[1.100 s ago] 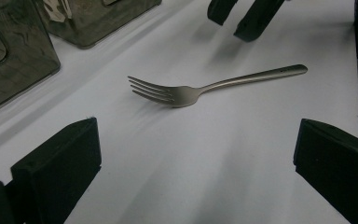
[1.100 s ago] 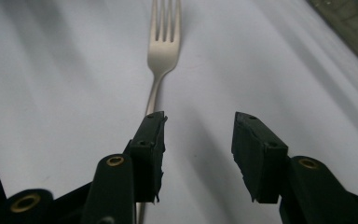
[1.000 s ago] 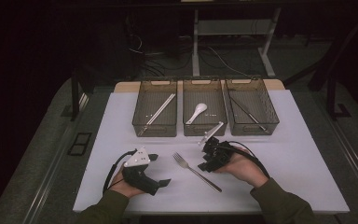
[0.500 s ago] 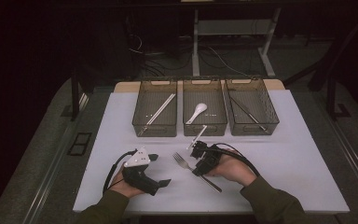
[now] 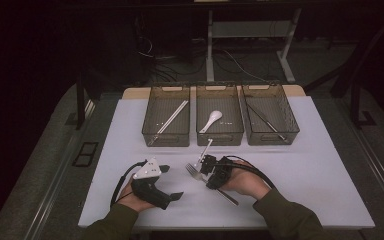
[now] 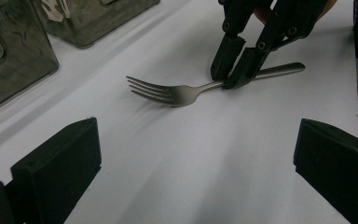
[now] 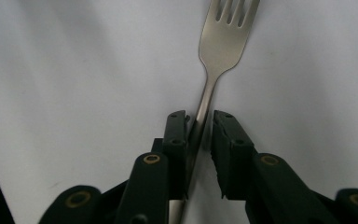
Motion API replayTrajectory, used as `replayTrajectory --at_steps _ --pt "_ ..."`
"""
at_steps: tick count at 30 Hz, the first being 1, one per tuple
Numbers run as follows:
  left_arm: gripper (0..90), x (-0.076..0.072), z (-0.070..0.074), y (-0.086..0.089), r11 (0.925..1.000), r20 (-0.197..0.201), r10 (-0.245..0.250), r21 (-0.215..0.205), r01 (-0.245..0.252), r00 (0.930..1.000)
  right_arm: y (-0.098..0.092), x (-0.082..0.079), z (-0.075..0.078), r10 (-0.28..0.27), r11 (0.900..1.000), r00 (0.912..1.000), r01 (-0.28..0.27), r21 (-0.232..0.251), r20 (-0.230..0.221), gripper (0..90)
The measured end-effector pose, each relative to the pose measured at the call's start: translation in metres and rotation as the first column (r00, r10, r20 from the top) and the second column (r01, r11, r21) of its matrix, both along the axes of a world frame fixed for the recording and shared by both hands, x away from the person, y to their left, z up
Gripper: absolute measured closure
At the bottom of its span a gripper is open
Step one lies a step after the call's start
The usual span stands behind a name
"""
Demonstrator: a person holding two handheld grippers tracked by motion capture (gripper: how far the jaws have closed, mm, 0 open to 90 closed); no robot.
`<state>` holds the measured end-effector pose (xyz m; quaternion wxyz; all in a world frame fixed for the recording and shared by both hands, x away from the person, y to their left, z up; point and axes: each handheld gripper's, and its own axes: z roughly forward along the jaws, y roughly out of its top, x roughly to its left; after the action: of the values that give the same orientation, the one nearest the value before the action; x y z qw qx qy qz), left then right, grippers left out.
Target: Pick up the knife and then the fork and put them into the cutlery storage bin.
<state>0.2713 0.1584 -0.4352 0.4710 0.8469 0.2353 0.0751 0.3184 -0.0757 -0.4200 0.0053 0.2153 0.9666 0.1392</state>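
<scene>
A metal fork (image 5: 194,171) lies on the white table (image 5: 305,165), tines to the left. In the right gripper view its handle (image 7: 221,46) runs between my right gripper's (image 7: 199,123) jaws. They have just been closing; one pad touches the handle and a thin gap shows at the other. The left gripper view shows that gripper (image 6: 230,77) tipped down over the fork (image 6: 177,93). My left gripper (image 5: 170,182) rests on the table left of the fork, jaws wide open (image 6: 196,163) and empty.
Three mesh bins stand in a row at the back: the left bin (image 5: 166,141) holds pale chopsticks, the middle bin (image 5: 219,141) a white spoon (image 5: 210,121), the right bin (image 5: 272,140) a dark utensil. Bare table lies right of my right hand.
My right gripper has moved left and down onto the fork's handle, and its jaws have narrowed around it. The left gripper has stayed put.
</scene>
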Motion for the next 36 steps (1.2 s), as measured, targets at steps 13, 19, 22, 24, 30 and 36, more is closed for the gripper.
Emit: replayTrajectory --at_steps 13,19,22,24,30,36 --pt "0.0 0.000 0.000 0.000 1.0000 -0.001 0.003 -0.007 -0.003 1.0000 0.004 0.002 0.001 0.008 0.999 0.9999 -0.007 -0.042 0.008 84.7" --pt "0.0 0.000 0.000 0.000 1.0000 0.002 -0.003 0.001 0.003 1.0000 -0.008 0.005 0.001 -0.013 0.999 0.9998 0.014 0.034 -0.013 84.8" --pt "0.0 0.000 0.000 0.000 1.0000 0.001 -0.002 0.001 0.002 1.0000 -0.018 0.008 0.003 -0.029 0.995 0.9995 0.030 0.090 -0.009 84.8" --pt "0.0 0.000 0.000 0.000 1.0000 0.002 -0.001 0.002 0.001 1.0000 -0.027 0.009 0.006 -0.046 0.991 0.9990 0.045 0.125 0.001 84.8" --pt "0.0 0.000 0.000 0.000 1.0000 0.001 0.000 0.008 0.000 1.0000 -0.055 0.012 0.018 -0.119 0.966 0.9928 0.112 0.235 0.016 84.8" --pt "0.0 0.000 0.000 0.000 1.0000 0.003 -0.001 0.006 0.001 1.0000 -0.087 0.016 0.035 -0.197 0.920 0.9802 0.177 0.350 0.023 84.8"
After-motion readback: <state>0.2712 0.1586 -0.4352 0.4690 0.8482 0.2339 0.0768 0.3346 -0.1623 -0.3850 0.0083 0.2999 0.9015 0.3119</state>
